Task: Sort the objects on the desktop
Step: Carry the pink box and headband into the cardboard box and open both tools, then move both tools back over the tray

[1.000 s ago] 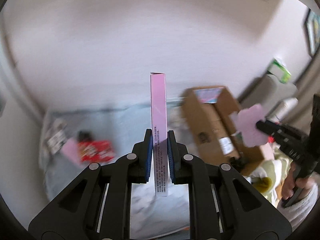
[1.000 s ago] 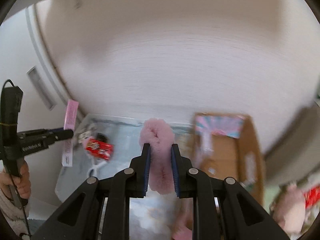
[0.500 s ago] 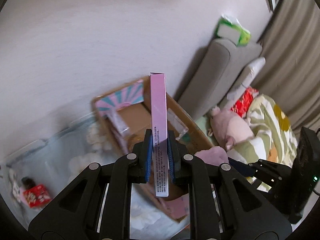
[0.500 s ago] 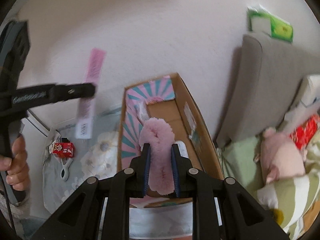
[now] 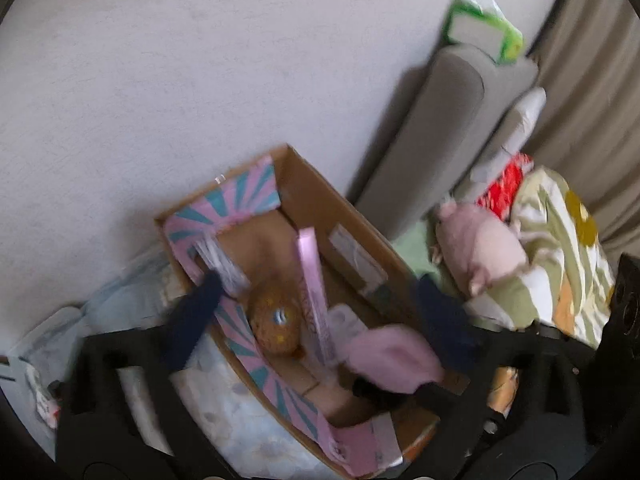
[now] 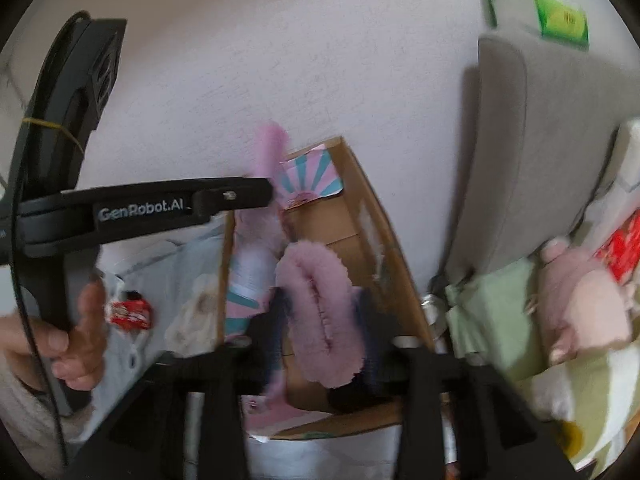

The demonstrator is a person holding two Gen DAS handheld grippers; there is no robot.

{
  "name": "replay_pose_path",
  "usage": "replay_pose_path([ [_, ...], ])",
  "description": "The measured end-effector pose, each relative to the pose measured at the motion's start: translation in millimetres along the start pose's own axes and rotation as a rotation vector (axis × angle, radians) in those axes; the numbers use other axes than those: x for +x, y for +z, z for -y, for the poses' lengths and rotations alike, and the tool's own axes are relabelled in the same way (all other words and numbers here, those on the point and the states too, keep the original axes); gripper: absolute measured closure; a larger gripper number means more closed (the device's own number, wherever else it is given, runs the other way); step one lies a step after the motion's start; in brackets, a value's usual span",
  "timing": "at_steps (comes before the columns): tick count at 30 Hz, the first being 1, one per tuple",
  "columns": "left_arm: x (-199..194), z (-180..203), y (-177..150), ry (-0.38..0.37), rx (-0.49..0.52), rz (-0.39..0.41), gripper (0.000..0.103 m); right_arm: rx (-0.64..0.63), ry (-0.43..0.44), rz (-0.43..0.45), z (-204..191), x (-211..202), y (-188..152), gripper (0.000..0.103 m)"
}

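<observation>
Pink slim box [image 5: 314,300] lies free inside the cardboard box [image 5: 352,216]; the left gripper [image 5: 320,308] jaws have just opened wide. The right gripper [image 6: 320,316] jaws have just parted, with the pink fluffy item [image 6: 318,312] loose between them.

Pink fluffy slipper [image 6: 320,312] over cardboard box [image 6: 384,240]

left gripper [image 6: 256,196]: black plastic, white "GenRobot.AI" lettering, small silver screw; thin black cable, yellow band on housing
right gripper [image 6: 320,320]: black arms, dark blue pads, silver screws
sleeve [image 6: 16,412]: pale knit
</observation>
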State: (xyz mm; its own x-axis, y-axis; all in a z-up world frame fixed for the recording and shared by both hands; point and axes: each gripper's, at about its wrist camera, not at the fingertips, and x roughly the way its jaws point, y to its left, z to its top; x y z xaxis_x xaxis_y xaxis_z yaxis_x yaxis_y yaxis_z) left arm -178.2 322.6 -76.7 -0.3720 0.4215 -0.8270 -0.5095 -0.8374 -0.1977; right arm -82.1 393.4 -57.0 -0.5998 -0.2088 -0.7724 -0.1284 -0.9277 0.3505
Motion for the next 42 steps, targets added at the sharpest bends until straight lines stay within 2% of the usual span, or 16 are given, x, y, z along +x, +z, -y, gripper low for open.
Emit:
replay_pose_path([
  [2, -12, -8, 1, -0.025, -0.032, 0.049, 0.002, 0.056, 0.073, 0.015, 7, -1, 3, 0.036],
  [4, -20, -17, 3, -0.017, -0.047, 0.060, 0.002, 0.081, 0.113, 0.019, 10, -4, 5, 0.036],
  [7, -28, -34, 1, 0.053, -0.056, 0.052, 0.002, 0.051, 0.070, 0.026, 6, -9, 6, 0.036],
  [9, -35, -46, -4, 0.071, -0.068, 0.059, 0.002, 0.030, 0.038, 0.030, 2, -12, 7, 0.036],
  [15, -60, -81, -22, 0.069, -0.164, 0.085, 0.002, -0.018, 0.021, 0.065, -17, -21, 9, 0.036],
  [20, -79, -93, -37, 0.097, -0.189, 0.106, 0.002, -0.078, 0.007, 0.060, -43, -24, 9, 0.036],
  [33, -142, -117, -84, 0.208, -0.220, 0.184, 0.002, -0.162, 0.039, 0.053, -92, -28, -7, 0.036],
  [42, -176, -161, -126, 0.315, -0.307, 0.187, 0.002, -0.236, 0.077, 0.057, -133, -24, -14, 0.036],
])
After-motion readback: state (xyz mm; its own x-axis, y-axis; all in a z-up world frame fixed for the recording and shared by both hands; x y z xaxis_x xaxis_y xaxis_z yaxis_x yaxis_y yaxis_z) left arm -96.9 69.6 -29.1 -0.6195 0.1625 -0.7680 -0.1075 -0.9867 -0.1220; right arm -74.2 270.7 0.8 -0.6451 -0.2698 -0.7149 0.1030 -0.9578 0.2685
